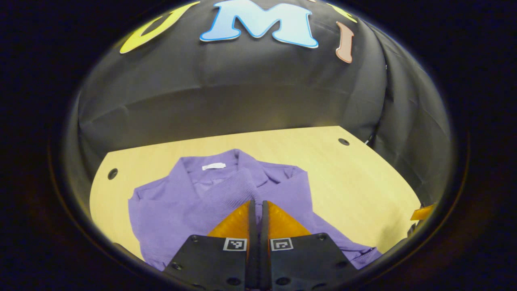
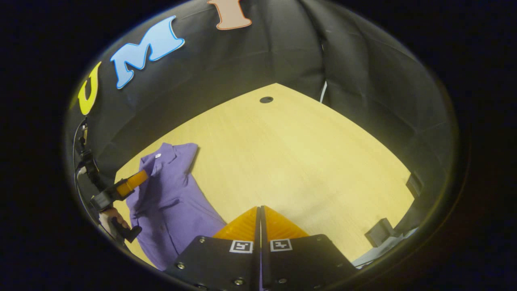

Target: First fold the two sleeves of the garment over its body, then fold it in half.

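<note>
Purple garment lies on the desk; your left tool holds its sleeve, your right tool is closed beside the garment.

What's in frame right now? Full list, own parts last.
shirt: 1, purple, spread on the table with one sleeve laid across its body
tag: 1, white, inside the shirt's collar
table: 1, light wood, with dark round holes near its edges
left claw: 1, shut, over the shirt
right claw: 1, shut, over bare table beside the shirt
hand: 1, holding the left claw's handle
</note>
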{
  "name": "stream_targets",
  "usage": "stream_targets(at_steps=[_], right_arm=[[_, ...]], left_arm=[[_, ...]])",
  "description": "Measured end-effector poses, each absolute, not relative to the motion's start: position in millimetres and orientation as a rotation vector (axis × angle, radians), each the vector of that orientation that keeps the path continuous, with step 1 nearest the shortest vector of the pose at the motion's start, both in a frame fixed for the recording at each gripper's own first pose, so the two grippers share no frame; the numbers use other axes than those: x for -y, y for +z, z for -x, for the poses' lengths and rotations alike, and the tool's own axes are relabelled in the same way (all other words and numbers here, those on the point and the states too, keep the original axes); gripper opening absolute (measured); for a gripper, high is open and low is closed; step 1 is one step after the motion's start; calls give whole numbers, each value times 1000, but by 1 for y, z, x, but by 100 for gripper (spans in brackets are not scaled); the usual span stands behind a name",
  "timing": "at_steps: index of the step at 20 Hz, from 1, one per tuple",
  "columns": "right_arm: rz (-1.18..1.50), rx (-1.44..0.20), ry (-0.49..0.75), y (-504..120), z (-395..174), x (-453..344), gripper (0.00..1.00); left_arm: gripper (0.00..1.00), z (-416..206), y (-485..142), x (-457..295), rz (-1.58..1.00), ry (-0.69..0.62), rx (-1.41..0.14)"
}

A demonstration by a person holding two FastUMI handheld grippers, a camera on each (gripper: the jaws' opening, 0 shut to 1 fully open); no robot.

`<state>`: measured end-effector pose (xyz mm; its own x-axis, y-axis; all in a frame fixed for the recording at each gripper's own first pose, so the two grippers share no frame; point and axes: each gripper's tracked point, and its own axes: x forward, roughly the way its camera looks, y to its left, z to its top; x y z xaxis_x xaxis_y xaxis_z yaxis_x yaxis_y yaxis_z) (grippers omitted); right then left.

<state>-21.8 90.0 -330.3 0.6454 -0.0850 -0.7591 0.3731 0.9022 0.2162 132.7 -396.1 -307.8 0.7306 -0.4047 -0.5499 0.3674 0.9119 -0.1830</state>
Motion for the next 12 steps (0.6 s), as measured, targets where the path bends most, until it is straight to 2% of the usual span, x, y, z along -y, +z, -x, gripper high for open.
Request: stream_targets(at_steps=[6, 8, 9, 10, 11, 12], right_arm=[[-384, -831, -286, -331, 28, -69, 1], [-389, -833, -287, -332, 29, -68, 1], [-390, -834, -285, -332, 29, -68, 1], [-391, -835, -282, -332, 29, -69, 1], [-392, -837, -277, -333, 29, -71, 1], [-392, -837, -271, -333, 29, -74, 1]], left_arm=[[7, -133, -338, 405, 17, -368, -688], [9, -127, -340, 413, 25, -397, -708], [15, -126, -341, 413, 19, -395, -713], [34, -125, -341, 413, 14, -393, -710], [39, -124, -340, 412, 13, -391, -708], [39, -120, -340, 411, 16, -393, -704]])
